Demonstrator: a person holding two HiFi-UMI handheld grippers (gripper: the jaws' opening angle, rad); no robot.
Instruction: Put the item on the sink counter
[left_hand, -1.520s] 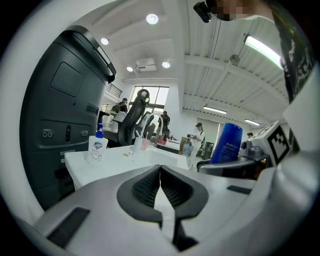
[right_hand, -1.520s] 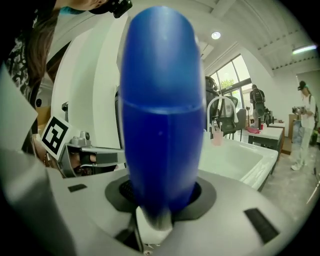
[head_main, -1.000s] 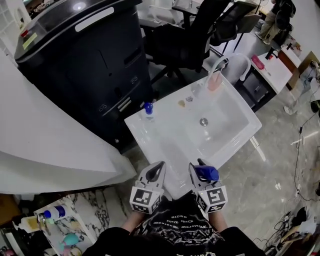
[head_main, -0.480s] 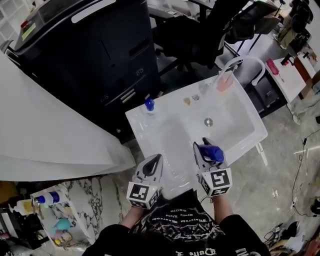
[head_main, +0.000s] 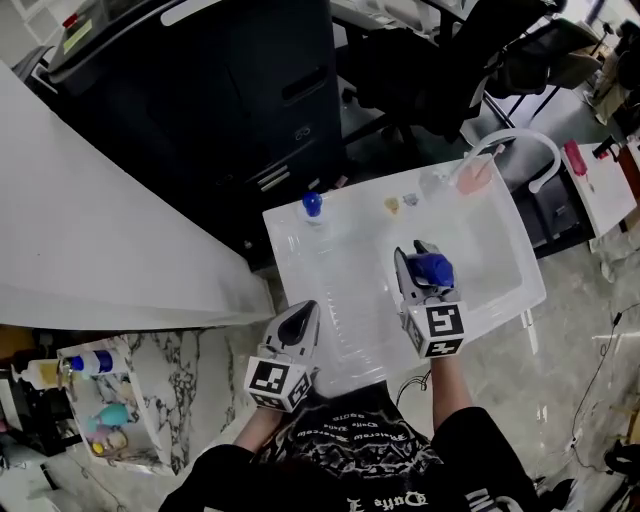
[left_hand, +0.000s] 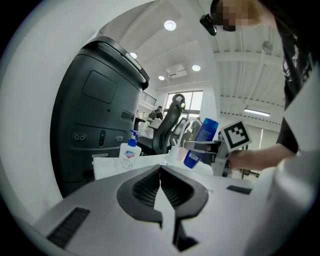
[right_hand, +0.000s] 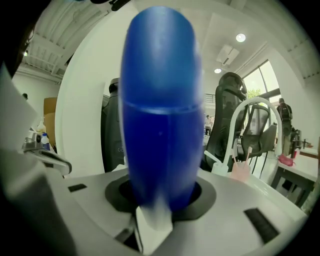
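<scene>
One blue bottle (head_main: 435, 270) is clamped between the jaws of the right gripper (head_main: 418, 260), roughly upright and held in the air over the white sink (head_main: 497, 296), near where the basin meets the flat counter (head_main: 335, 262). The left gripper (head_main: 298, 326) hangs over the counter's near edge, its jaws closed together on nothing. A soap pump bottle (head_main: 312, 208) stands at the counter's far edge, and a pink cup (head_main: 471, 176) stands beside the faucet (head_main: 528, 146).

A tall black office machine (head_main: 230, 90) stands beside a curved white wall panel (head_main: 90, 250), with a black office chair (head_main: 420, 60) near it. The floor (head_main: 590, 300) is pale veined marble. Round recessed ceiling lights (left_hand: 170, 25) glow above a bright window (left_hand: 192, 100).
</scene>
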